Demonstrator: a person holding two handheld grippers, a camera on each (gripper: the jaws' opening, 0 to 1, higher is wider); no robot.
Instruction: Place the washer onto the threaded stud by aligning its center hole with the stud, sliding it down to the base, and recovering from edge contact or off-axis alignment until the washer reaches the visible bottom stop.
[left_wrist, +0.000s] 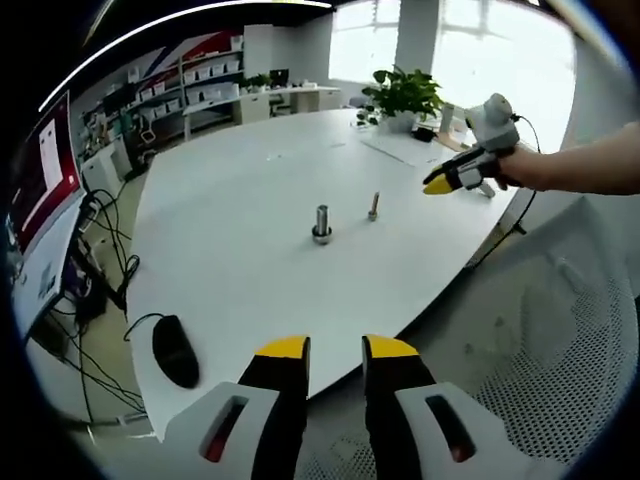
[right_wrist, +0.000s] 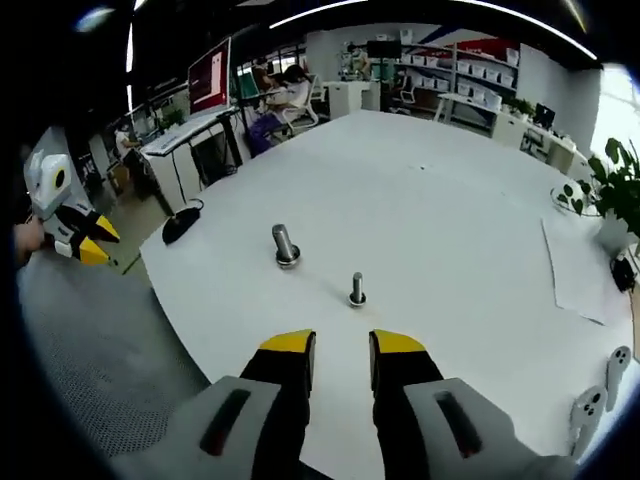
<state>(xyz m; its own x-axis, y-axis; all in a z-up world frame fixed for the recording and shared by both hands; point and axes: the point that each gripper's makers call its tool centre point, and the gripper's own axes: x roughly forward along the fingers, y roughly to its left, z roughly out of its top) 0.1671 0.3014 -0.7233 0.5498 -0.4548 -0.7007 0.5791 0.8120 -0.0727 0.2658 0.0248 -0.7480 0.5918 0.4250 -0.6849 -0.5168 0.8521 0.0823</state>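
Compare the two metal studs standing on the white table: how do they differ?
The larger stud is thicker and taller than the smaller stud, and it leans in the right gripper view while the smaller stands straighter. The larger sits nearer the black mouse, the smaller nearer the table's middle. Both are silvery, stand on wider bases, apart from each other, and neither hand-held gripper touches them.
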